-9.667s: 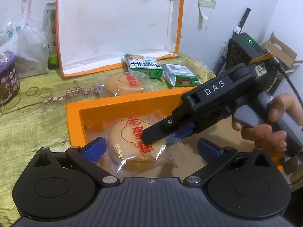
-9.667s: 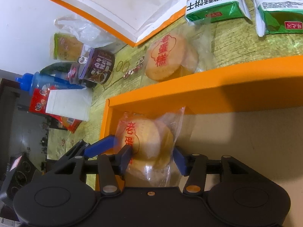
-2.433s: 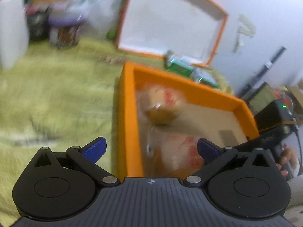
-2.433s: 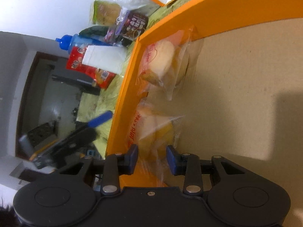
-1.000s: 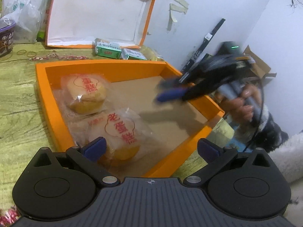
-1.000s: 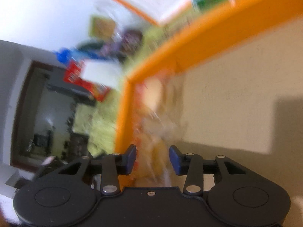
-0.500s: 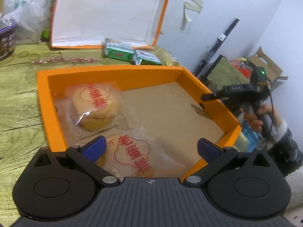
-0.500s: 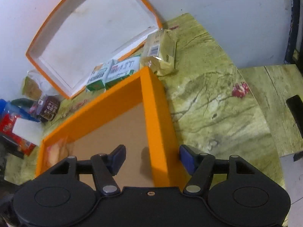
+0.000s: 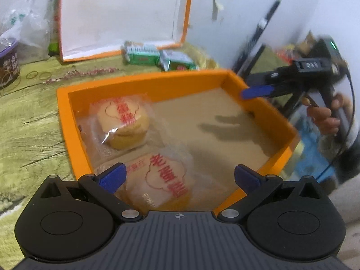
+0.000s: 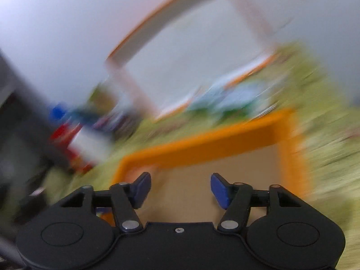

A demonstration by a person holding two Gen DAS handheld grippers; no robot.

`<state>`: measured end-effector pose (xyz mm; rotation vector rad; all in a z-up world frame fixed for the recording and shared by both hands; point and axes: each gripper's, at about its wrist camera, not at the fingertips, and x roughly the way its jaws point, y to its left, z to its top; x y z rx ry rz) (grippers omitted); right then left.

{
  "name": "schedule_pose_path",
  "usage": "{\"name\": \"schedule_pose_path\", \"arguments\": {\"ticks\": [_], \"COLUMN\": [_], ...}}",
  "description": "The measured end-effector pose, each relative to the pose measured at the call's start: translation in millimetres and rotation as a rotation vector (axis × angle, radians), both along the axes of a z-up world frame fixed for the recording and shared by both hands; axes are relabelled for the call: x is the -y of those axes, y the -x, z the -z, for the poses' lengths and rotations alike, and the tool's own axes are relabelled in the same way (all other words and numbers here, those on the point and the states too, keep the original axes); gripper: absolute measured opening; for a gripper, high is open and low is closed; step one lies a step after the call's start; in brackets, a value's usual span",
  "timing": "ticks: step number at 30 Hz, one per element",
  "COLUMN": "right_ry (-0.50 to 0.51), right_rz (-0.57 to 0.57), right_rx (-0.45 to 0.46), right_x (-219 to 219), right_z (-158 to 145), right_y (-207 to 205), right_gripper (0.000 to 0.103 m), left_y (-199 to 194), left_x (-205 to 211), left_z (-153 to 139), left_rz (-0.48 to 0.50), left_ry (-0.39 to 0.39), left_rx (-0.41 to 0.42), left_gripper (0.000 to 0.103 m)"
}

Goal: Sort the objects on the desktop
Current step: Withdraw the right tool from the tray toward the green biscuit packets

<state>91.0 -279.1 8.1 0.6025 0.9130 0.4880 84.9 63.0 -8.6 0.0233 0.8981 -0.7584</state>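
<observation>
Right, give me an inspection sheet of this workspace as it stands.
Surface: green marbled tabletop, mostly covered.
Job's things: orange box holds two wrapped cakes, the far cake and the near cake, along its left side; two green snack packs lie on the table behind it.
Clutter: box lid leaning on the wall, rubber bands, purple tub, plastic bag.
Grippers: left claw open over the near cake, gripping nothing; right claw open and empty, above the box's right corner.
Cables: dark cable by the hand.
Surroundings: white wall with tape scraps; right wrist view blurred.
</observation>
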Motion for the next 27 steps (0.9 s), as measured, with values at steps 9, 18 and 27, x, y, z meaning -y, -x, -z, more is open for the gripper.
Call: {"name": "schedule_pose_path", "arguments": {"ticks": [9, 18, 27], "right_ry": [-0.154, -0.142, -0.096], "right_rz": [-0.199, -0.205, -0.152], "right_rx": [-0.303, -0.290, -0.114], "right_x": [-80, -83, -40], "right_z": [72, 70, 14], "right_y": [-47, -48, -50], "right_gripper": [0.040, 0.044, 0.061], "left_y": [6, 9, 2], "left_x": [0, -4, -24], "left_z": [5, 3, -47], "left_rz": [0.016, 0.001, -0.060], "left_ry": [0.002, 0.035, 0.053], "left_rx": [0.008, 0.007, 0.163], "left_gripper": [0.103, 0.103, 0.103]}}
